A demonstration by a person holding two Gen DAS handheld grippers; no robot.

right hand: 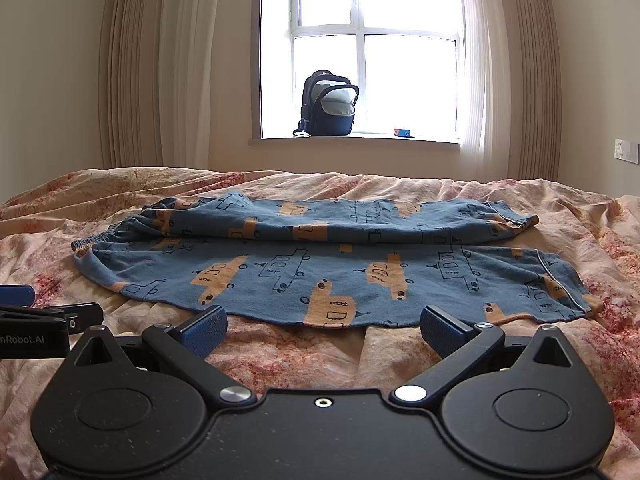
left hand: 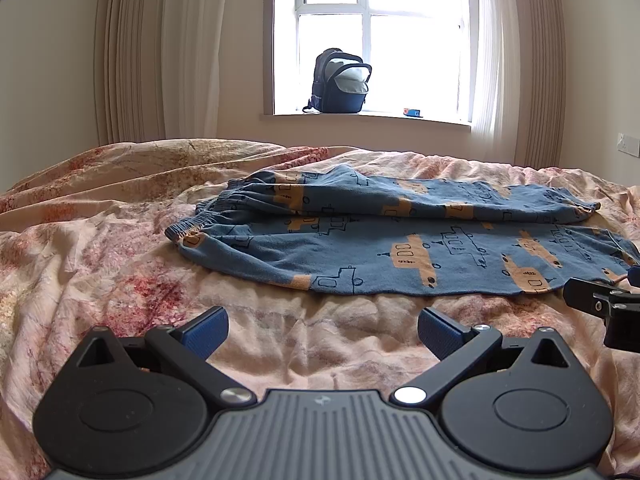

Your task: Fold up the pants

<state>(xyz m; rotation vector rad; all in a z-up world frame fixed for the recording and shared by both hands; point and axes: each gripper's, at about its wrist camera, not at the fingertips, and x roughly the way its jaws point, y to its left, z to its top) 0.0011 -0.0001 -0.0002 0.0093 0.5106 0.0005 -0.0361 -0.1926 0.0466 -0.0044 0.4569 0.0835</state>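
Both pairs of jaws stood spread wide with nothing between them. Ahead of the left gripper (left hand: 322, 330), and off to its right, the pants (left hand: 400, 236) lay flat on the bedspread (left hand: 100, 240), waistband to the left. The right gripper (right hand: 322, 330) hovered with its fingertips just short of the pants' near edge, close to the cuff end.

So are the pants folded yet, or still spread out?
Spread out. The pants lie full length across the bed, both legs side by side, waistband at the left. Both tongs are open and clear of them.
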